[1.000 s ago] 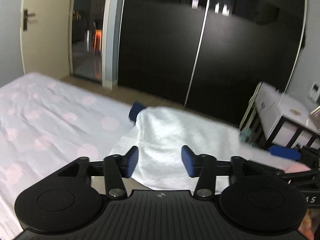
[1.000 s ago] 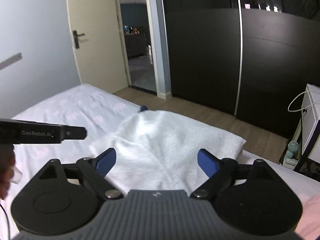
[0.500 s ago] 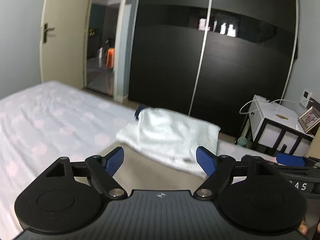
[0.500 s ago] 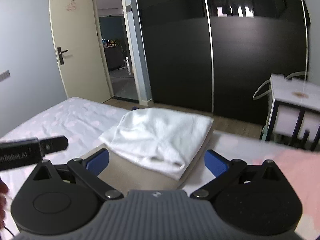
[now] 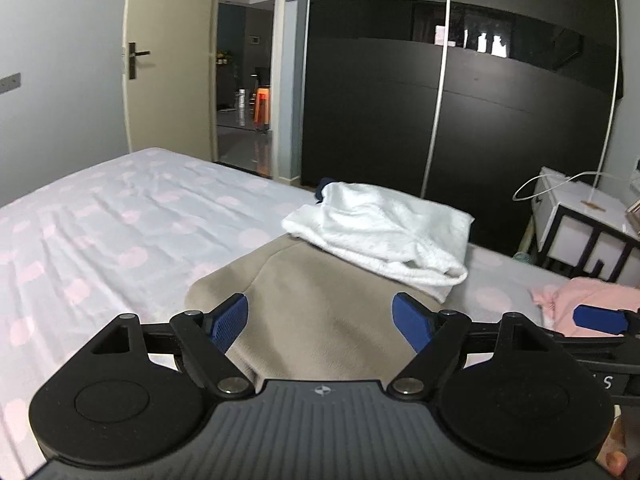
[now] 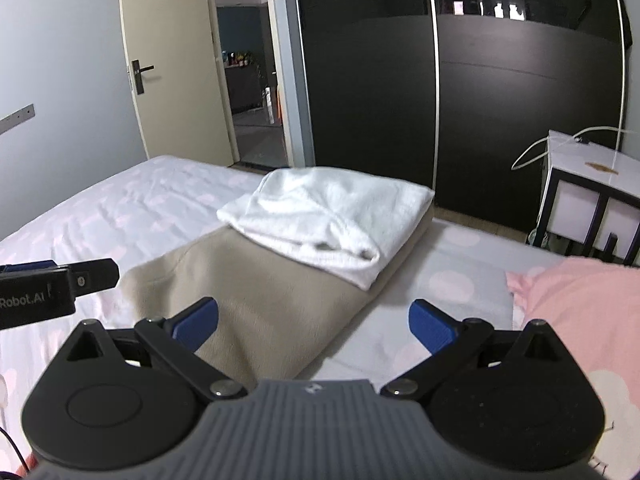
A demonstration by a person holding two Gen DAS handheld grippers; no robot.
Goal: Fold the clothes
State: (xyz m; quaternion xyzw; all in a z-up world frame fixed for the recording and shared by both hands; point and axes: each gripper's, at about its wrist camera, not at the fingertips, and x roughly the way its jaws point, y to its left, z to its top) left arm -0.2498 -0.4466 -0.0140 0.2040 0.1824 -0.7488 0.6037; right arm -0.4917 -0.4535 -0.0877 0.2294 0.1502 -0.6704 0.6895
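Judging from how the clothes lay, the folding was partly done. A white fleecy garment [image 6: 320, 220] was already folded into a neat rectangle and rested on the far end of a beige garment [image 6: 248, 292], close to the far edge of the bed [image 6: 132, 216]. The beige garment also looked folded, with straight long sides, and it stretched from under the white one toward the cameras. A small dark blue piece of cloth [image 5: 322, 192] showed just behind the white garment in the left wrist view; what it was I could not tell.

The left claw [image 5: 324, 322] hung above the near end of the beige garment with its blue pads [image 5: 230, 322] wide apart, and it held nothing. The right claw [image 6: 314, 322] was also spread wide and empty, above the right edge of the same garment. Neither claw touched the fabric, as far as the views showed.

What seemed to remain was a pink garment [image 6: 576, 300], which lay loose and unfolded on the right side of the bed, apart from the stack. It had soft, uneven edges. I judged that this piece was likely the next to be spread and folded, and that the stack itself perhaps needed no more work.
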